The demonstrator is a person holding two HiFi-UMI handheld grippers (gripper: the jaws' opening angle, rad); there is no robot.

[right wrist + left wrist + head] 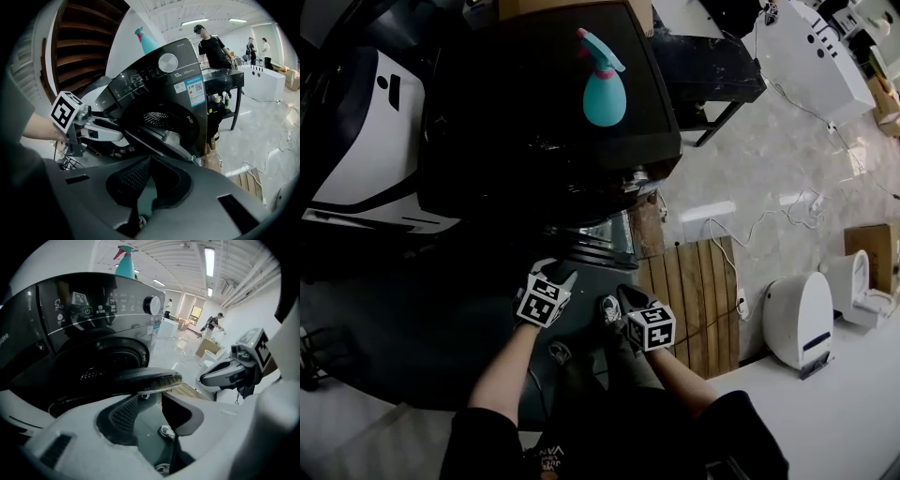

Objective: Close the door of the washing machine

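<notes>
A black front-loading washing machine (544, 122) carries a teal spray bottle (604, 84) on its top. Its round door (607, 236) hangs swung out toward me, seen edge-on in the left gripper view (140, 377) and slanting below the drum opening in the right gripper view (164, 138). My left gripper (558, 275) sits just before the door's rim, its jaws (151, 397) standing a little apart with nothing between the pads. My right gripper (623, 298) is beside it, lower, its tips (149, 158) closed together under the door's edge. Whether either touches the door I cannot tell.
A wooden pallet (694, 300) lies on the floor to the right of the machine, with white cables (750, 225) and white toilets (797, 319) beyond. A black table (712, 66) stands behind, a white appliance (366, 141) to the left. People (213, 47) stand far off.
</notes>
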